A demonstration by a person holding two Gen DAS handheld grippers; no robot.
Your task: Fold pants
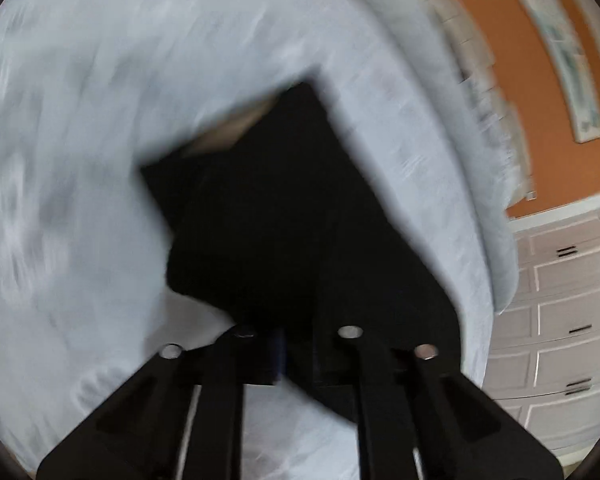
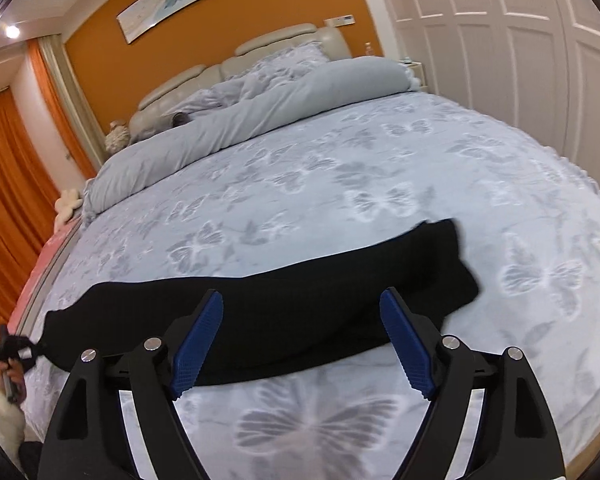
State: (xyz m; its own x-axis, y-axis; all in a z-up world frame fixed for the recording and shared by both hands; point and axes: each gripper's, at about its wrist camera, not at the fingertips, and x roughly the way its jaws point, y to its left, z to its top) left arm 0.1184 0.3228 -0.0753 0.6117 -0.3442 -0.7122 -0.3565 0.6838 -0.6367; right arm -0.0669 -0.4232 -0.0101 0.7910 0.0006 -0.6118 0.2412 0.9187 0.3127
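Black pants [image 2: 268,316] lie folded lengthwise in a long strip across the near part of the bed [image 2: 340,184]. My right gripper [image 2: 300,316] is open with blue pads [image 2: 198,344], hovering just above the pants' middle. My left gripper [image 2: 16,354] shows at the far left, pinching the strip's left end. In the blurred left wrist view the pants [image 1: 284,208] hang in front of the left gripper [image 1: 296,344], whose fingers are closed on the black cloth.
The bed has a pale blue butterfly-print cover. A rolled grey duvet [image 2: 236,120] and pillows lie at the headboard. White wardrobes [image 2: 520,40] stand right, orange curtains [image 2: 8,184] left.
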